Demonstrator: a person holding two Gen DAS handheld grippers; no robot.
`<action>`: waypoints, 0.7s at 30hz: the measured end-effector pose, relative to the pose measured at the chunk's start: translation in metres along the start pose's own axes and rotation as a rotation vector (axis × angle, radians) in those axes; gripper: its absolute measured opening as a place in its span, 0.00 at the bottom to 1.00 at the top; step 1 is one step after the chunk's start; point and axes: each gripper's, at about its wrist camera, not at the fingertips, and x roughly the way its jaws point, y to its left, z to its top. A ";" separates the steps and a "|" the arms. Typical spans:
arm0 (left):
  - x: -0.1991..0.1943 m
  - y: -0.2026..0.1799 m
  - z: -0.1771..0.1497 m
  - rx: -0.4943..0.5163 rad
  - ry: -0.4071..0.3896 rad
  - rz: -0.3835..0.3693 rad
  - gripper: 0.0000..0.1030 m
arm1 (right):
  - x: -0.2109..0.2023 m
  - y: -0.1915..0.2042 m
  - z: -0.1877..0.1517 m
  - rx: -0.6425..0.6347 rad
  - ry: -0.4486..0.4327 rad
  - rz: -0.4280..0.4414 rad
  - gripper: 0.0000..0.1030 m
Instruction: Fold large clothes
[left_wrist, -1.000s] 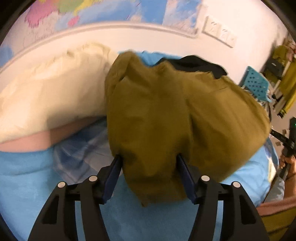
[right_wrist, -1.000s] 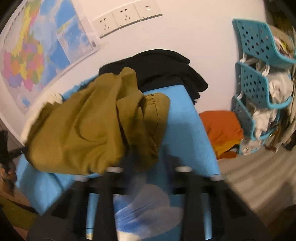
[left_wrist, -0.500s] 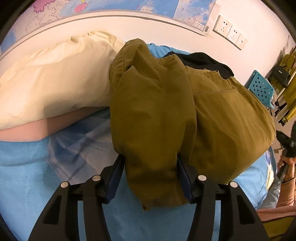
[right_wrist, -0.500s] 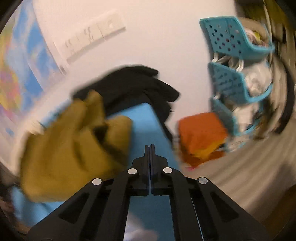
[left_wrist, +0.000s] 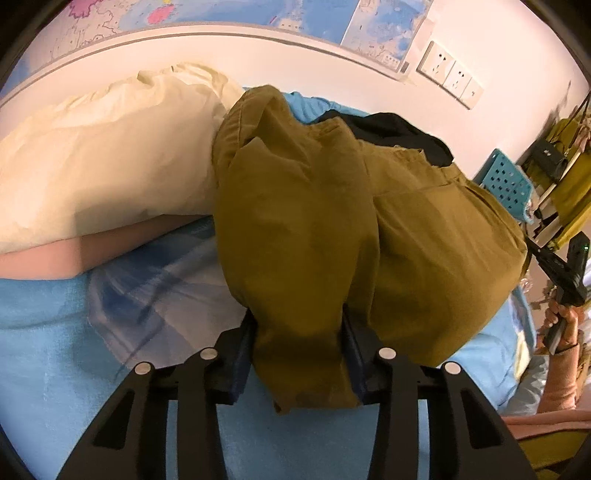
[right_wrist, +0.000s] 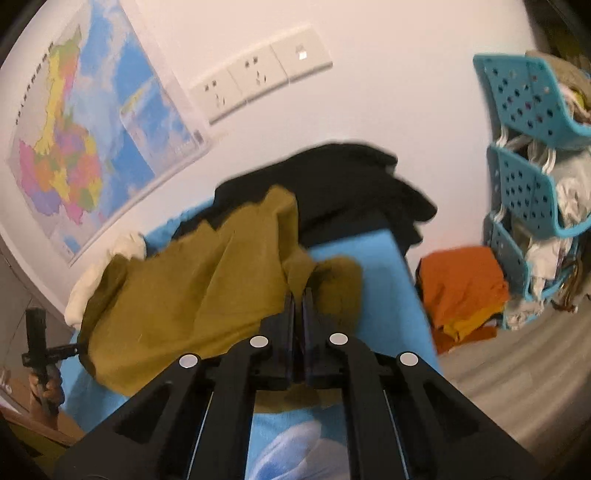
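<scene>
A large olive-green garment (left_wrist: 332, 229) lies bunched on a blue bed cover (left_wrist: 55, 369). My left gripper (left_wrist: 299, 328) is shut on a thick fold of its near end, cloth filling the gap between the fingers. In the right wrist view the same olive-green garment (right_wrist: 192, 295) spreads to the left. My right gripper (right_wrist: 298, 299) has its jaws nearly together at the garment's edge; whether cloth is pinched between them does not show.
A cream pillow (left_wrist: 103, 147) lies at the left, a black garment (right_wrist: 351, 188) against the wall behind. Orange clothes (right_wrist: 465, 280) lie on the floor beside stacked teal baskets (right_wrist: 524, 147). A map (right_wrist: 81, 122) and wall sockets (right_wrist: 258, 81) are on the wall.
My right gripper closed from wide open and swung back toward the garment's edge. My left gripper kept its hold and the garment settled lower on the bed.
</scene>
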 end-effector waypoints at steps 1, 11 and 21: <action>0.001 0.002 0.000 -0.006 0.011 -0.008 0.45 | 0.006 -0.004 0.000 0.012 0.020 -0.056 0.02; -0.030 0.008 -0.006 0.017 -0.066 -0.032 0.66 | -0.022 0.036 0.003 -0.044 -0.045 0.017 0.60; -0.023 0.016 -0.019 0.011 -0.052 -0.086 0.08 | 0.031 0.056 -0.024 -0.125 0.120 0.027 0.46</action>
